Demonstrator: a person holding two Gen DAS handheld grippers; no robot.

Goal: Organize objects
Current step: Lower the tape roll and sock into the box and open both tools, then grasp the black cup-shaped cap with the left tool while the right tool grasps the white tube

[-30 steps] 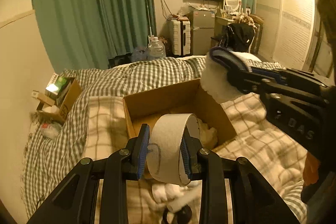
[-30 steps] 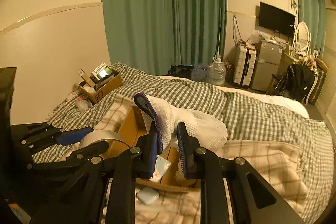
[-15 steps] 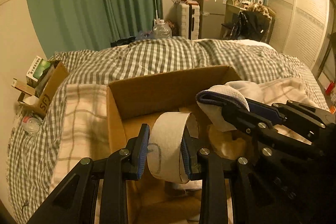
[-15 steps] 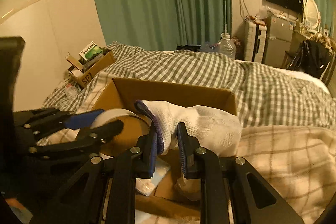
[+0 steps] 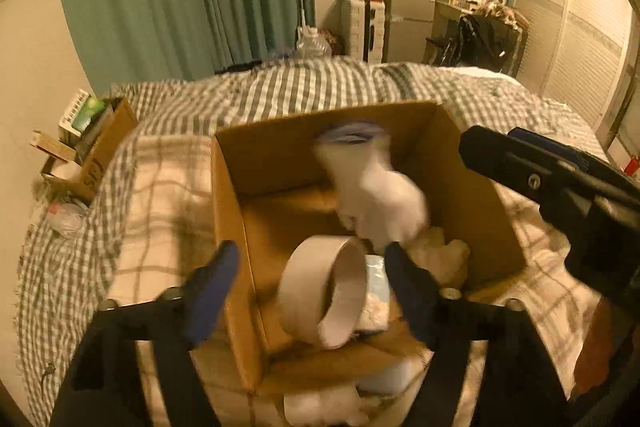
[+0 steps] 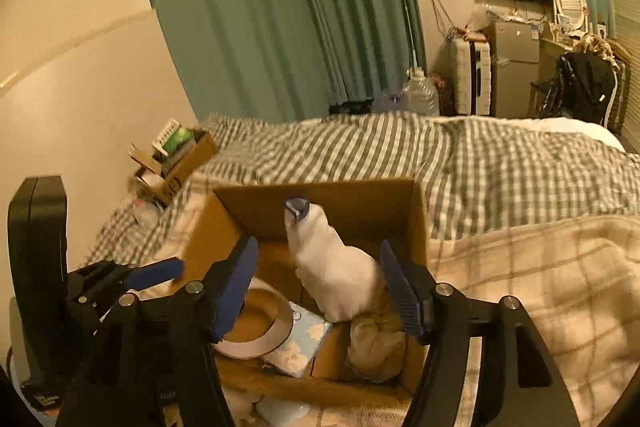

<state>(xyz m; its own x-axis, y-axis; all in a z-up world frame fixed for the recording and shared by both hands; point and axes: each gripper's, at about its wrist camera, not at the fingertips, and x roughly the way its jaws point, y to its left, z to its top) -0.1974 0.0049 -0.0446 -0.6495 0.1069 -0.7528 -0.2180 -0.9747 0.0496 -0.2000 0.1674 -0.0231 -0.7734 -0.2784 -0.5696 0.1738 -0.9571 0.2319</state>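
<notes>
An open cardboard box sits on the bed. My left gripper is open above its near side; a roll of tape is free between the fingers, blurred, inside the box, and shows in the right wrist view. My right gripper is open over the box; a white sock with a blue cuff is free between its fingers, inside the box. A tissue pack and a beige cloth lie on the box floor.
A checked quilt and a cream plaid blanket cover the bed. A small cardboard box of items stands at the bed's left edge by the wall. White items lie in front of the box. Green curtains and furniture stand beyond.
Both grippers have opened. The tape roll and the sock have left the fingers and are dropping into the box. Both grippers moved forward over the box.
</notes>
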